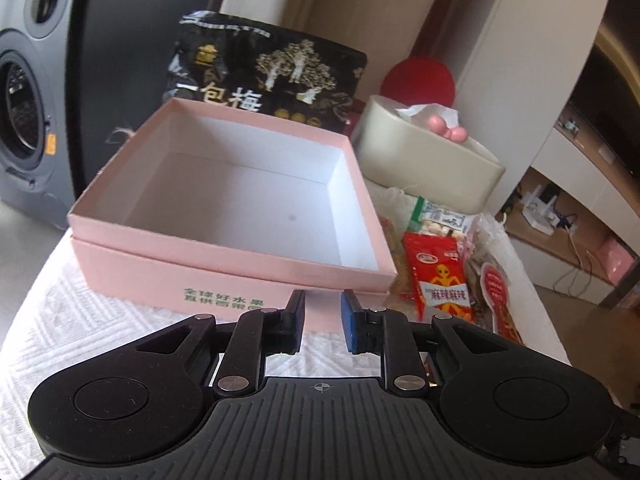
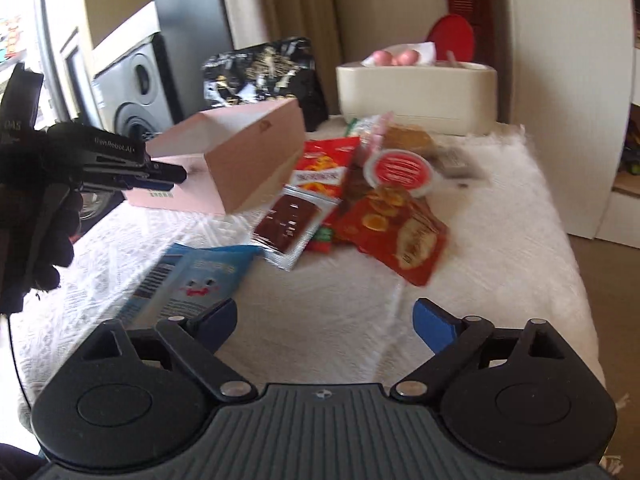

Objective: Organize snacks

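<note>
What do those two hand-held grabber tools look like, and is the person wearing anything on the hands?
Each tool is black plastic: a ribbed body, two round discs, silver rivets and hinged links ending in blue-padded fingers. The left gripper bears pale lettering on its side. The hand holding it wears a black glove. A thin dark cable hangs below it.

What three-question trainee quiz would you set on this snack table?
1. True or false: the pink box already holds snack packets.
2. What lies closest in front of the right hand-held gripper? A green can; B blue packet; C yellow bowl.
3. In the left wrist view, on which side of the pink box does the snack pile lie?
Key: 1 false; 2 B; 3 right.
</note>
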Tool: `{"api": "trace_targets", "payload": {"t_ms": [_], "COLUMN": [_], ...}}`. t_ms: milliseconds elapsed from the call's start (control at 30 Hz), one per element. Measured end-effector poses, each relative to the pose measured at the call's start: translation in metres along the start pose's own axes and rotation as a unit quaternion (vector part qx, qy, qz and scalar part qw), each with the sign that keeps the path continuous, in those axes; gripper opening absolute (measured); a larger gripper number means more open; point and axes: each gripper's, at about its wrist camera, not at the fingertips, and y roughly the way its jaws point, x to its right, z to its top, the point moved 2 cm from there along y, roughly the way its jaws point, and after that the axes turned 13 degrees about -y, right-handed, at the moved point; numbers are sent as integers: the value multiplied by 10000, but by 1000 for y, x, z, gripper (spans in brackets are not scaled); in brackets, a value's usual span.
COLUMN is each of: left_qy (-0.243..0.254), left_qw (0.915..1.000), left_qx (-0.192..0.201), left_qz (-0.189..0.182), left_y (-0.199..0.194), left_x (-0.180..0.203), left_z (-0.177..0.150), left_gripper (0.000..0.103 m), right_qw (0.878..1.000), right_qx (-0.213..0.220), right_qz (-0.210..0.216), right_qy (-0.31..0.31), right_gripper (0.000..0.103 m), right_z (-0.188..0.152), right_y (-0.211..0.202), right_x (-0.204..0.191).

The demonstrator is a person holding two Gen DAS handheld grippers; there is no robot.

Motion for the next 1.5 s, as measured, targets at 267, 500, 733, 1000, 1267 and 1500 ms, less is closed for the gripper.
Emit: {"api": "trace_targets", "payload": {"t_ms": [267, 500, 733, 1000, 1267, 1500], "left_qy": [415, 2434, 2575, 2473, 3140, 2852], "left_qw": [9984, 9680, 9625, 9679, 9469, 9546], "left_qx": [-381, -614, -288, -451, -339, -506], "left_qz": [-36, -69, 807, 45, 601, 699], "left_y": [-41, -62, -57, -64, -53, -48], "left_x": [32, 77, 51, 78, 74, 62], "left_z": [-48, -137, -118, -124, -141, -131], "left_gripper": [23, 25, 28, 27, 31, 43], "right_qw": [9982, 9992, 9972, 9951, 9883, 9888], "right_qx": [-441, -176, -45, 39, 203, 136], "right_qz": [-208, -109, -347, -529, -721, -812], "right_qy": [-335, 342, 663, 829, 1328, 1247], "right_gripper": [103, 103, 103, 103, 103, 103], "right_z": [-4, -4, -7, -9, -16, -16], "right_y": [11, 6, 2, 0, -7, -7], "right_x": [-7, 8, 14, 16, 32, 29]}}
